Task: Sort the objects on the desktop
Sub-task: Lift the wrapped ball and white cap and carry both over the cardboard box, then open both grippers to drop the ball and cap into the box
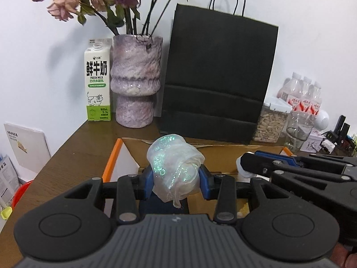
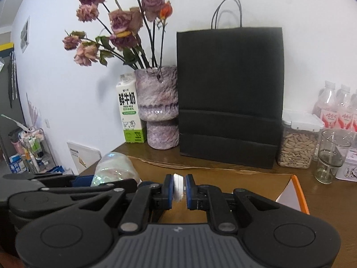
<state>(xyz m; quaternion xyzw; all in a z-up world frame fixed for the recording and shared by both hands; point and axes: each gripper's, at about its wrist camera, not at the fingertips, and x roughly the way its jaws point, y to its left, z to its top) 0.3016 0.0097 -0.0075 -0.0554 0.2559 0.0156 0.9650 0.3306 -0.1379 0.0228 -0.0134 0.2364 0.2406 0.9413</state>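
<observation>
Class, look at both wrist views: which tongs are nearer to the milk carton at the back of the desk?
Left. The left tongs, shut on a glittery pouch, sit on the milk carton's side of the desk. The right tongs, gripping a small white piece, are beside them, farther from it.

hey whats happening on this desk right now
A person is sorting desk items with a handheld claw in each hand. The left claw is clamped on a crumpled, glittery translucent bundle, and the right claw is shut on a small white object. Both are held above an open cardboard box with orange edges. A vase of dried roses, a milk carton and a black paper bag stand behind.
</observation>
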